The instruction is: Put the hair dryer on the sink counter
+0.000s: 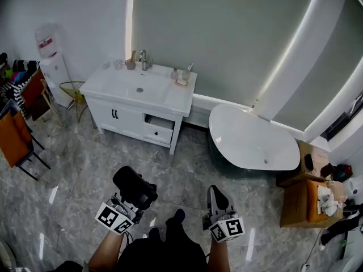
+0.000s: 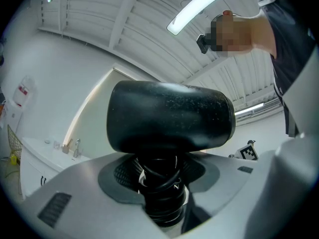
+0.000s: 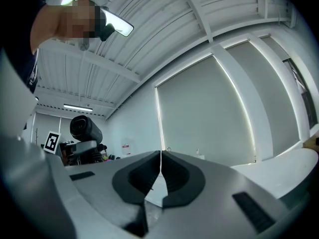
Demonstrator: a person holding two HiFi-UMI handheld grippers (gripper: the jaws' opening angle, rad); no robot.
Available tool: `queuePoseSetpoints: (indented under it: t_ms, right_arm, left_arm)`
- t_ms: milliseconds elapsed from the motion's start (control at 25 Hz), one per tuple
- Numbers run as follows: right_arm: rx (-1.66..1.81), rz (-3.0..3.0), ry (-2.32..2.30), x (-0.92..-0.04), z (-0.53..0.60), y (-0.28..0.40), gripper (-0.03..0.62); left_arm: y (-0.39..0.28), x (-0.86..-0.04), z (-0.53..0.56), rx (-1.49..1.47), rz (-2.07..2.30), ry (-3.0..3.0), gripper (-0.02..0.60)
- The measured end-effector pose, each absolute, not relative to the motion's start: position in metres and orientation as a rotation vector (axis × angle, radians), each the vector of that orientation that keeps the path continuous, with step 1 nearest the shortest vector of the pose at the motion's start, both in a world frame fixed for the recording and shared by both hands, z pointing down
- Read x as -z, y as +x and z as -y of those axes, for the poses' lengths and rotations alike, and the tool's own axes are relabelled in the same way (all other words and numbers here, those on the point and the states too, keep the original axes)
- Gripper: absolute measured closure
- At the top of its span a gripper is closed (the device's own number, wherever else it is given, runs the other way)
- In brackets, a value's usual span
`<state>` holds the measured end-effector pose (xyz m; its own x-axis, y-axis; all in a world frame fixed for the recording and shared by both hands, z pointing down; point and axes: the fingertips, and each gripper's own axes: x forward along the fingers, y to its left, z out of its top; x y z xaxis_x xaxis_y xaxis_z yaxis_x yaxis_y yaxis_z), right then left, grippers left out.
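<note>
The left fingers (image 2: 84, 183) are clamped on the hair dryer (image 2: 169, 116), spread fairly wide around its handle with the black cord wound round it. The barrel sits just above the fingertips, its long axis lying crosswise to them. The right fingers (image 3: 199, 183) are pressed together with nothing between them, carried just beside the left ones; the dryer shows off to their left.

Now the relation that counts: the sink counter (image 1: 182, 98) stands well ahead of the left fingers and a little to their left, across bare floor, far out of reach. The left fingers are the nearer pair, and they have the load. My read is the walk-up comes first. Then a set-down on a bare end of the top, clear of the basin (image 1: 139, 88) and of the faucet (image 1: 143, 59) and bottles at the back.
</note>
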<state>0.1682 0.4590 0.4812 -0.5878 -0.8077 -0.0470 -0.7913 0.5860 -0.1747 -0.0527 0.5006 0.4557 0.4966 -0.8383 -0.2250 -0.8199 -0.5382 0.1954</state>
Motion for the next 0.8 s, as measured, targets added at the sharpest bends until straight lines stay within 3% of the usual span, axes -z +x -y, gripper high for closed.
queuePoseSetpoints:
  t_ms: [800]
  right_arm:
    - [0.235,-2.703,-1.304,-0.494,-0.263,0.199,0.563]
  left_arm:
    - [-0.026,-0.464,-0.323,0.471,1.516,2.646,0.36]
